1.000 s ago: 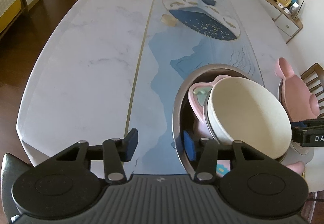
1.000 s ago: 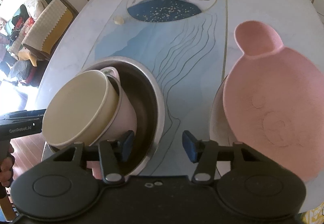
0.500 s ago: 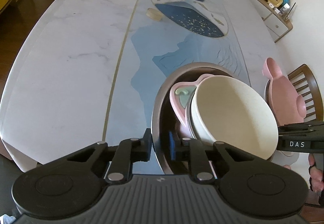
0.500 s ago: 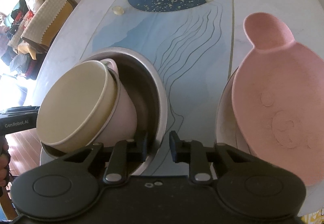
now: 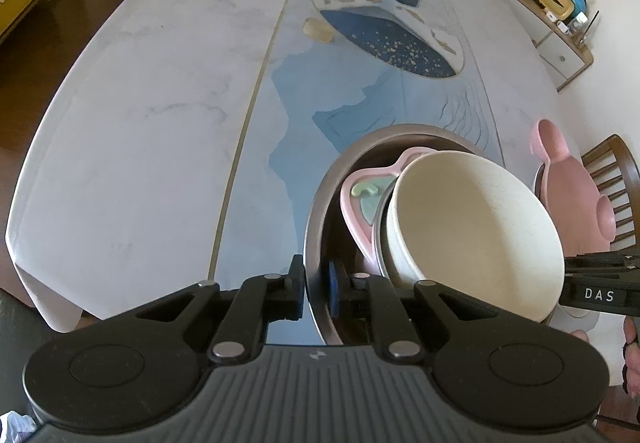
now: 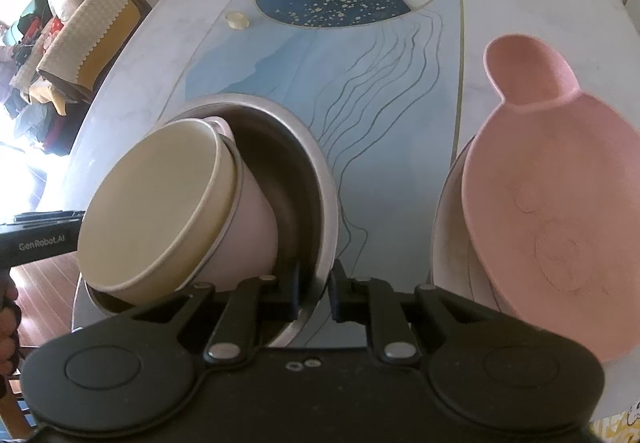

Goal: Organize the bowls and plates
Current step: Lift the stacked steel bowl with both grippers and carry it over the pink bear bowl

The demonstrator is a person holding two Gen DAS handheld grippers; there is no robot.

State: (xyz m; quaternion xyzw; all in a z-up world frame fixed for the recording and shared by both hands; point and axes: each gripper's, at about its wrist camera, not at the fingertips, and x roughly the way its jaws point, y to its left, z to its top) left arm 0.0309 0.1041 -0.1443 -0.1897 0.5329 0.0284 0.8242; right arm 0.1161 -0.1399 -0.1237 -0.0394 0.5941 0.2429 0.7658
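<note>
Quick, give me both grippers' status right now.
Left gripper: jaws just closed on the rim of the steel bowl.
Right gripper: jaws just closed on the same bowl's opposite rim.

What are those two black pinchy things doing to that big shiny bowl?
A person is tidying dishes with a gripper in each hand. The left gripper and the right gripper have just been closing, and each now pinches the rim of the big metal bowl from opposite sides. Inside it, tilted, sit a cream bowl nested in a pink bowl. A pink plate lies apart on the table, untouched.
</note>
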